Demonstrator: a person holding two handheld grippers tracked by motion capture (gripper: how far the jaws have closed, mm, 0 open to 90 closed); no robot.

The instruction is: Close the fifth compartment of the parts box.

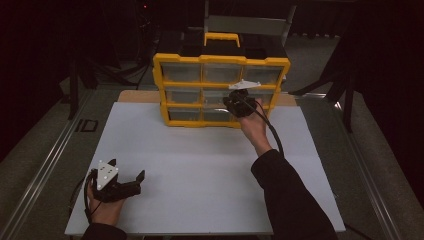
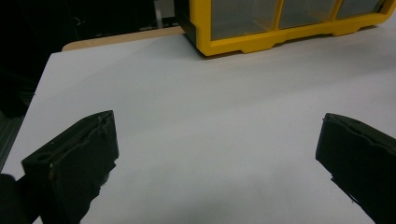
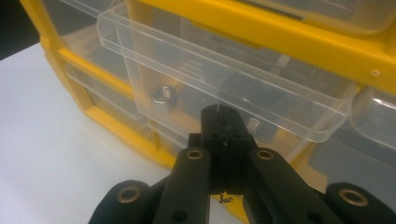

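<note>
Pressing the clenched right gripper (image 3: 223, 122) against the partly pulled-out clear plastic drawer (image 3: 224, 84) of the yellow-framed organiser cabinet (image 1: 221, 90), likely pushing it shut next, left gripper (image 1: 126, 174) resting released.

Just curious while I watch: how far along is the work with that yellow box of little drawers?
Done: a clear plastic drawer of the yellow drawer cabinet stands pulled partway out, a metal nut inside.

In hand: the right gripper, jaws shut, sits at that drawer's front; whether it grips it I cannot tell.

Left: the open left gripper waits over the white board.
</note>
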